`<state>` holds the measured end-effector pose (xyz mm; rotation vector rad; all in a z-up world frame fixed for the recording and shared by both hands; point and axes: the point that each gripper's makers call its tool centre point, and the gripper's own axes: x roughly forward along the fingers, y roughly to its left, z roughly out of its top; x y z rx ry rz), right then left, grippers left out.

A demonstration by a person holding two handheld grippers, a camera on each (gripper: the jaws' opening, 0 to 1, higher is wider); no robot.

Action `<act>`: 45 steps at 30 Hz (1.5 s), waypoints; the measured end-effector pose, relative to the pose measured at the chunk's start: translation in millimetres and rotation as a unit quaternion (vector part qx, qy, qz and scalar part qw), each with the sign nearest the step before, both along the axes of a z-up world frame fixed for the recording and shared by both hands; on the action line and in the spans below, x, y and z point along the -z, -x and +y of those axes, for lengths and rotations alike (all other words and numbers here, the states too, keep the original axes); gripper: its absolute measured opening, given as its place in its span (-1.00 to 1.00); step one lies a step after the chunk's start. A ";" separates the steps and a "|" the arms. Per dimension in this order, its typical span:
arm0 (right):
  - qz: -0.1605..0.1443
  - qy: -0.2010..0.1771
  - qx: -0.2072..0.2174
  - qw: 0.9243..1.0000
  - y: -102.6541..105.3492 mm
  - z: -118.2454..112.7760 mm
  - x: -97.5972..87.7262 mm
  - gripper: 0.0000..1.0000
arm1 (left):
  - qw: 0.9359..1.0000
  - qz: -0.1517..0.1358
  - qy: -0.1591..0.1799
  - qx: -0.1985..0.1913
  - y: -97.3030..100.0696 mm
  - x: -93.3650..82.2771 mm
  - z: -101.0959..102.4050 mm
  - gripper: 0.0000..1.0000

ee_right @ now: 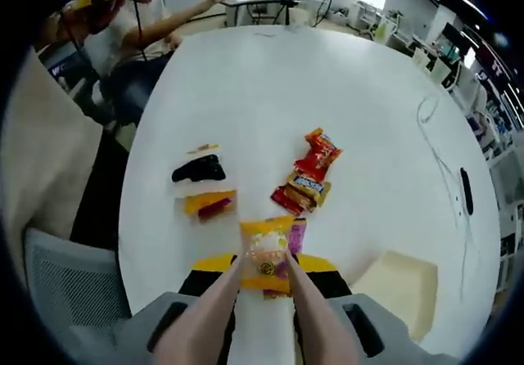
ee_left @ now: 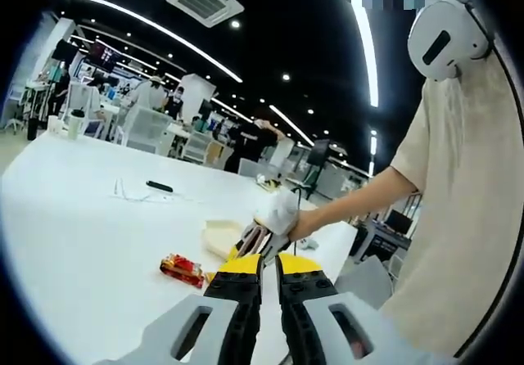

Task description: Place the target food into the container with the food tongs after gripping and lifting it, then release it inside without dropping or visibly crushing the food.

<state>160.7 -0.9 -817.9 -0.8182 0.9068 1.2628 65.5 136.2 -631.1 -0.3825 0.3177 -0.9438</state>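
Left gripper view: the left gripper [ee_left: 268,268], jaws nearly together and empty, hangs over the white counter [ee_left: 82,218]; past it a gloved hand [ee_left: 278,211] holds the tongs [ee_left: 252,238] near a beige container [ee_left: 219,236].

Right gripper view: the tongs [ee_right: 262,312] pinch a yellow snack packet [ee_right: 266,254], apparently lifted, container [ee_right: 399,287] to their right
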 end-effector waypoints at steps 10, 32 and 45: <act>0.018 -0.041 0.076 0.996 -19.2 -2.1 -6.2 -0.48 | 1.000 -0.001 0.002 0.003 2.6 -0.9 -1.3 -0.91; 0.023 -0.048 0.095 0.994 -18.3 -7.8 -5.8 -0.43 | 1.000 -0.001 0.003 0.000 4.4 -1.0 -5.4 -0.92; 0.006 -0.051 0.125 0.991 -31.9 -12.0 -8.1 -0.43 | 1.000 -0.001 0.003 0.002 3.9 -1.9 -6.0 -0.93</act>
